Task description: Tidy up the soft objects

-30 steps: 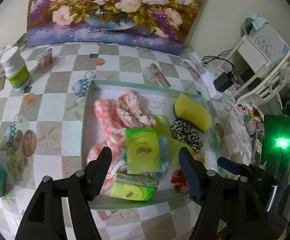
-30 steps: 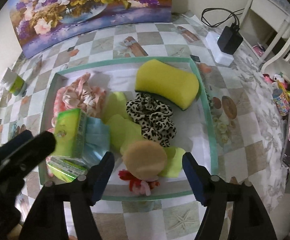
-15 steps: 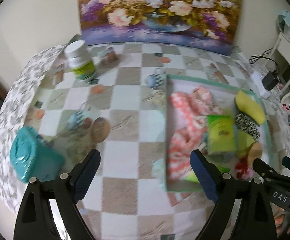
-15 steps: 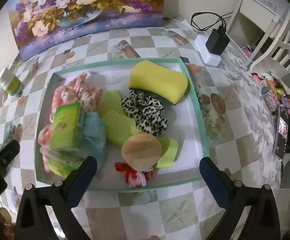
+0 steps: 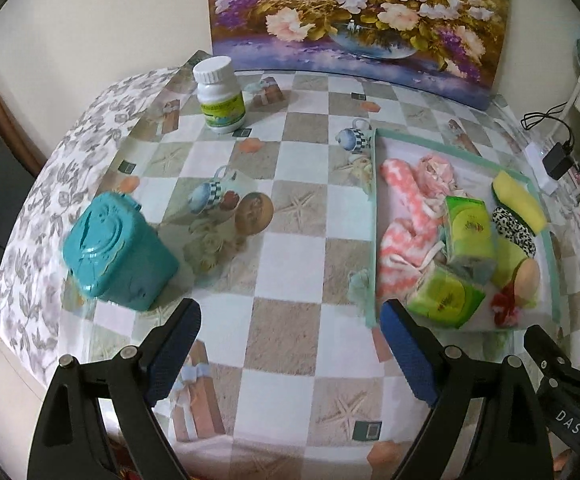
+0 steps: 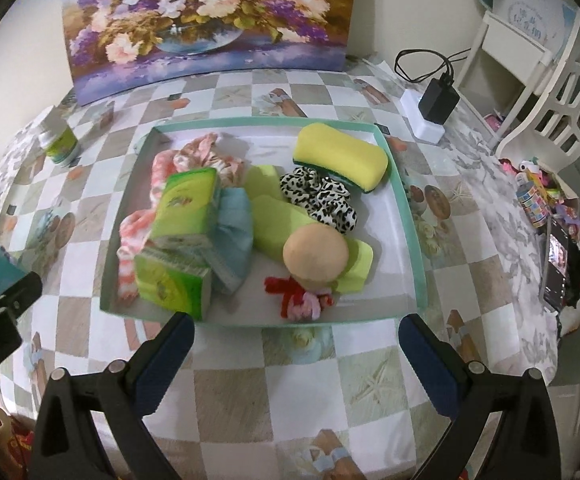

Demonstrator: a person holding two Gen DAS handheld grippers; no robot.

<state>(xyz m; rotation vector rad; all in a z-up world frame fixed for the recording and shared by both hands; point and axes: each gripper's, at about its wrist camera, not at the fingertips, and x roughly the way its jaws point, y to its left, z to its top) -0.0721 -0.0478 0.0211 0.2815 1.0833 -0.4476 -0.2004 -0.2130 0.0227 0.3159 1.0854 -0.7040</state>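
Note:
A green-rimmed white tray [image 6: 411, 224] [image 5: 373, 216] on the checked tablecloth holds soft things: a yellow sponge [image 6: 339, 156], a leopard-print scrunchie [image 6: 317, 198], pink cloth [image 6: 162, 176], two green tissue packs [image 6: 188, 208] [image 6: 172, 282], a blue scrunchie [image 6: 234, 232], lime pads [image 6: 276, 224], a tan round puff [image 6: 315, 254] and a red-pink scrunchie [image 6: 299, 298]. My right gripper [image 6: 295, 364] is open and empty, in front of the tray. My left gripper [image 5: 290, 354] is open and empty, over the cloth left of the tray.
A teal plastic box [image 5: 116, 252] stands at the left and a white green-labelled bottle [image 5: 220, 94] at the back left. A flower painting [image 5: 353, 20] leans on the back wall. A charger with power strip [image 6: 433, 106] lies right of the tray, and a white chair [image 6: 545, 92] stands beyond.
Both grippers have pulled back from above the tray and opened wider. The left one swung left, bringing the teal box and bottle into view. The tray's contents have not moved.

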